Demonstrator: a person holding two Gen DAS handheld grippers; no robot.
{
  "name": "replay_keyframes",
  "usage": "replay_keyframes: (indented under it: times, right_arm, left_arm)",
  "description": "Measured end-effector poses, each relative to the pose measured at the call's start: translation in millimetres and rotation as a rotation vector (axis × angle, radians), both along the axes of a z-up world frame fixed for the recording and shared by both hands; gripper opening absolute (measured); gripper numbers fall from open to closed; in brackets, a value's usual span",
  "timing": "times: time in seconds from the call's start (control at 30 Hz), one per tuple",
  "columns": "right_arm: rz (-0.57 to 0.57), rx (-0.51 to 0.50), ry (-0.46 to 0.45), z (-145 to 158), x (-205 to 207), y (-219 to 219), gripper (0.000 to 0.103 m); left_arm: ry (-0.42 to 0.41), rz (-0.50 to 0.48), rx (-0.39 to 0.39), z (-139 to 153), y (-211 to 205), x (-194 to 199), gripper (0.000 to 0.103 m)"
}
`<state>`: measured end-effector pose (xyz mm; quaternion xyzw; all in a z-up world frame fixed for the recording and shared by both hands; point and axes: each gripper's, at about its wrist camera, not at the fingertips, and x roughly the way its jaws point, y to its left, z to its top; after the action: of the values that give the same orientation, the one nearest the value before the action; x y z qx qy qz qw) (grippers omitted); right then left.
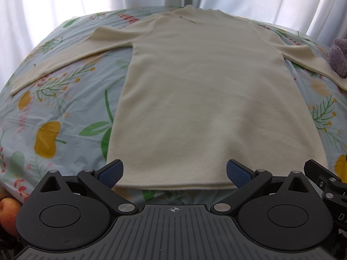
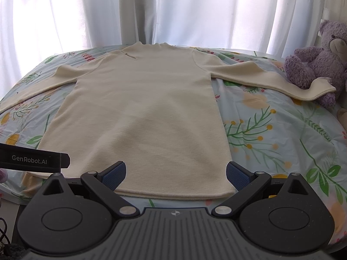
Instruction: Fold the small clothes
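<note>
Indoors, on a bed [image 1: 65,112] dressed in a pale blue sheet [image 2: 271,134] printed with green fronds and yellow and red flowers, backed by white curtains [image 2: 173,10] lit from behind. Spread flat and centred on that sheet: a cream knitted top [image 1: 195,91], long-sleeved, high neck at the far edge by the curtains, hem at the near edge. Long axis running from hem straight away to neck; sleeves thrown out to either side and angled back toward the near edge. Propped at the bed's right side, a purple teddy bear [image 2: 321,60], with the right cuff touching it. Poised at the hem, left gripper [image 1: 174,174] with jaws spread wide and released, blue pads [image 1: 110,174] flanking the near left stretch of the hem, nothing between them. Alongside, right gripper [image 2: 176,174], jaws likewise parted and empty, straddling the near right corner of the hem.
</note>
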<state>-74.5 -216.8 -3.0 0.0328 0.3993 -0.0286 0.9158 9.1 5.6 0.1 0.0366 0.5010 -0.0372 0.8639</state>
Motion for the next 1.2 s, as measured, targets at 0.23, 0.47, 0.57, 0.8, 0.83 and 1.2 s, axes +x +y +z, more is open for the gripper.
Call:
replay_keyframes:
  times: [0.23,0.47,0.57,0.8,0.83,1.2]
  right_arm:
    - [0.003,0.002,-0.002,0,1,-1,0.099]
    - [0.003,0.006,0.001,0,1,-1,0.099]
    - [0.007,0.008,0.004,-1,1,-1,0.099]
    - [0.01,0.018,0.013,-4,3,-3,0.099]
    - [0.01,0.019,0.013,-4,4,-3,0.099]
    - [0.005,0.061,0.013,-8,5,-8,0.099]
  left_arm:
    - [0.003,0.004,0.0,-1,0,1,0.103]
    - [0.013,0.006,0.002,-3,-1,2,0.103]
    - [0.018,0.005,0.002,-4,-1,2,0.103]
    - [0.03,0.011,0.002,-6,2,3,0.103]
    - [0.031,0.012,0.002,-6,2,3,0.103]
    - [0.053,0.005,0.004,-10,3,9,0.103]
